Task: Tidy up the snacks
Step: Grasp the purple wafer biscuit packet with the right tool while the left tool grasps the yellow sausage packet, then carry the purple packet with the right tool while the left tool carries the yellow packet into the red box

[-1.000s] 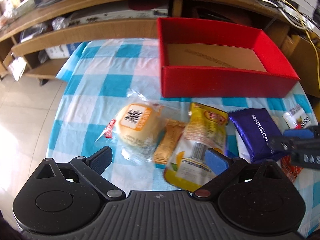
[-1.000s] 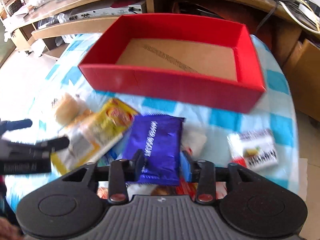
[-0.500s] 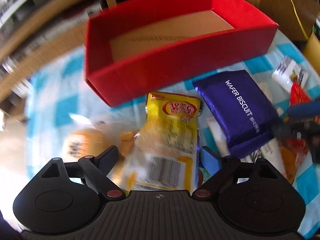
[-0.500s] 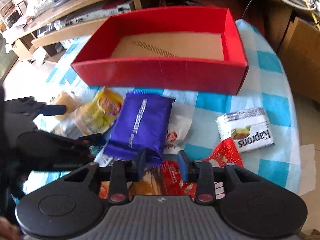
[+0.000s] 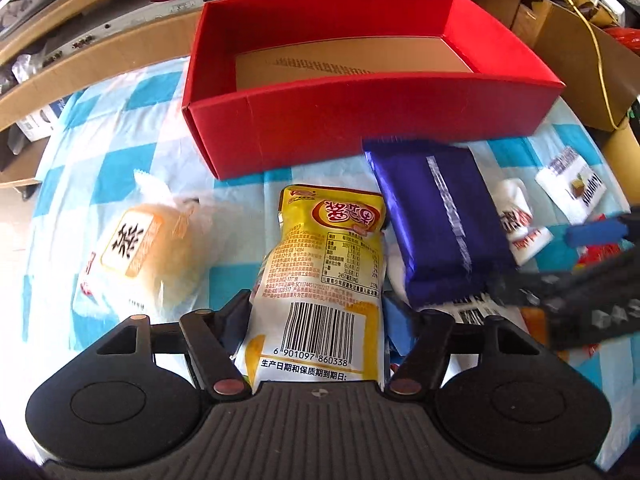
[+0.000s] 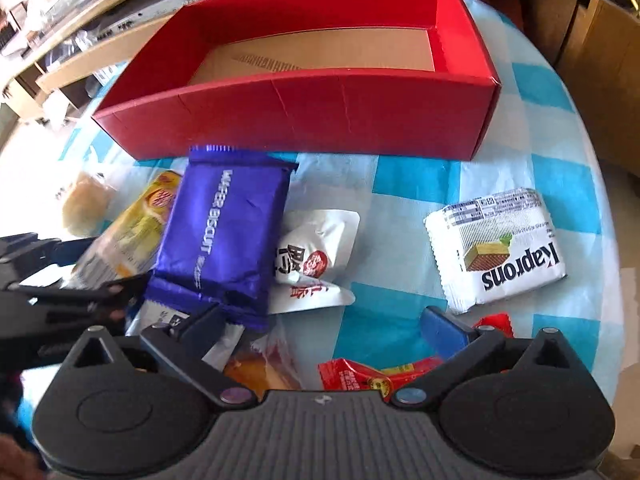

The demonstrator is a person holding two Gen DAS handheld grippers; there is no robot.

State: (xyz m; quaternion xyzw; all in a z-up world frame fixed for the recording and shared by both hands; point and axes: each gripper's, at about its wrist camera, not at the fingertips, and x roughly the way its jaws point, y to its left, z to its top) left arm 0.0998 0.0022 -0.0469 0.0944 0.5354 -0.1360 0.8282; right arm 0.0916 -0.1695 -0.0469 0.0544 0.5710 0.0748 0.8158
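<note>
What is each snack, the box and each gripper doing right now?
Red box: open, nothing inside.
Yellow packet: flat on the cloth, between the left gripper's fingers.
Left gripper: closed on the yellow packet.
Purple wafer pack: lying on other snacks, not held.
Right gripper: open, holding nothing.
White wafer packet: flat, sealed, by itself.
Bun: wrapped, lying on the cloth.

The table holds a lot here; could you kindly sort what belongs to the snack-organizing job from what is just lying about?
Job:
red box
yellow packet between left gripper fingers
purple wafer pack
Kaprons wafer
bun

Lying about:
shelf unit
cables
cardboard box
</note>
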